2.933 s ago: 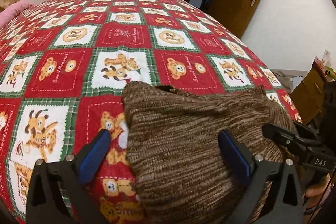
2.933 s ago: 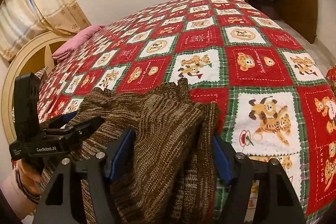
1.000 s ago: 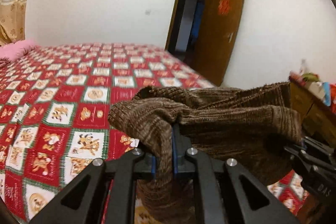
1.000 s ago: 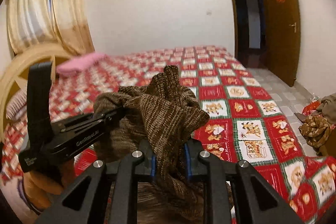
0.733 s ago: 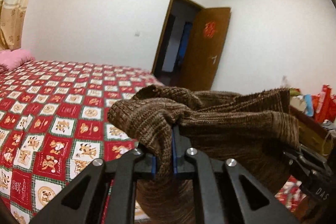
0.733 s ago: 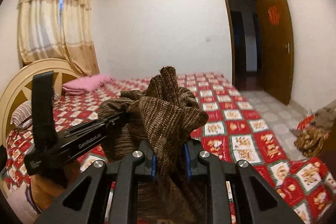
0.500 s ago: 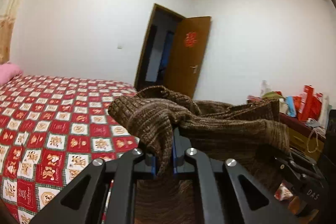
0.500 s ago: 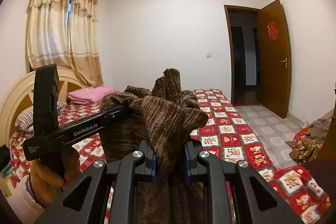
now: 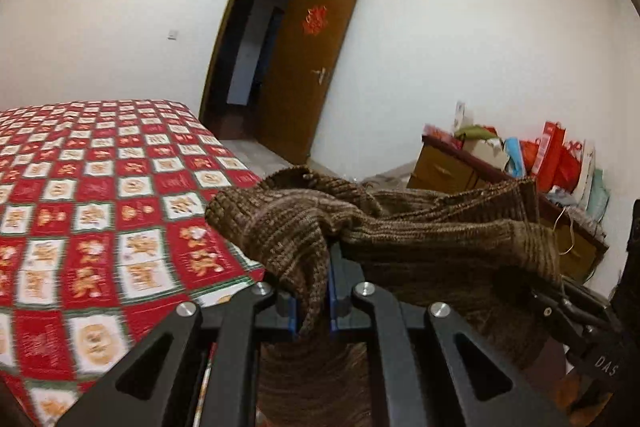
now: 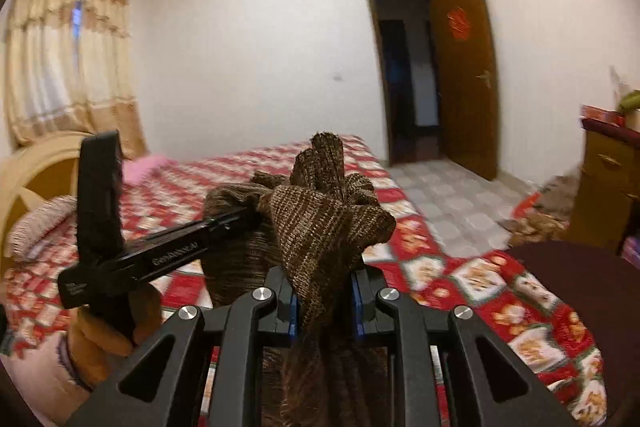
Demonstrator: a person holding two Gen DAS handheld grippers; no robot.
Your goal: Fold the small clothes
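A brown striped knit garment (image 9: 420,243) hangs in the air between my two grippers, above the bed's near edge. My left gripper (image 9: 312,307) is shut on one bunched corner of it. My right gripper (image 10: 324,303) is shut on another bunched corner (image 10: 320,227). In the right wrist view the left gripper (image 10: 224,223) reaches in from the left, its tip buried in the knit. In the left wrist view the right gripper (image 9: 568,311) shows at the right edge under the cloth. The garment's lower part hangs below both views.
The bed with the red and white bear-print quilt (image 9: 100,195) lies to the left and below. A wooden dresser with bags (image 9: 520,163) stands at the right. An open brown door (image 10: 464,75) is at the back. Clothes lie on the tiled floor (image 10: 536,211).
Both grippers were open over the garment on the bed; they have shut on it and lifted it up. The views have swung to the right, toward the door and dresser.
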